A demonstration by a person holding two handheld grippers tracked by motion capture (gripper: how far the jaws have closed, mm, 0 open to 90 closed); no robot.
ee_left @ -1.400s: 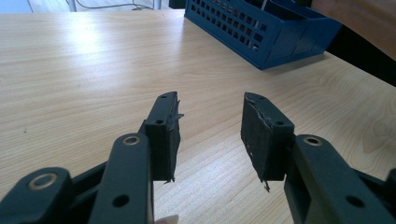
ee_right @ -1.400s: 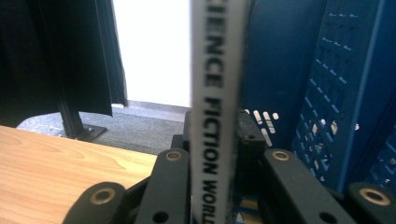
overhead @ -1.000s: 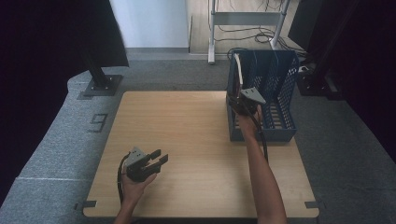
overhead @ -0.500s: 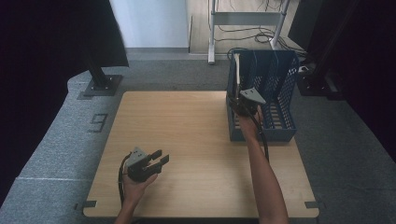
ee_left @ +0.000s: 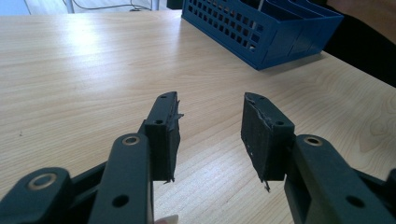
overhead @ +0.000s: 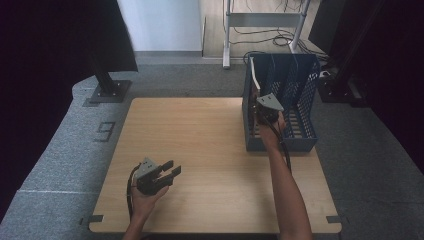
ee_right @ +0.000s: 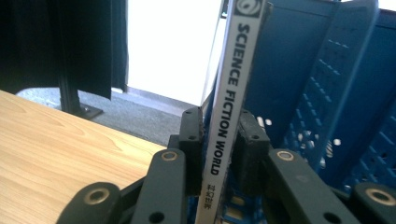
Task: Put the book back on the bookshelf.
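1. The magazine [ee_right: 229, 93], its spine reading "SCIENCE FICTION WORLD", stands upright at the near-left slot of the blue file rack [overhead: 300, 90], at about 2 o'clock on the table [overhead: 200, 140].
2. The right tongs [ee_right: 219, 140] are clenched on the spine's lower part, one jaw on each side.
3. To do this well, I judge the spine should stay vertical and parallel to the rack's dividers, so no corner catches.
4. The left tongs [ee_left: 210, 126] are released, empty, low over the table at 7 o'clock.
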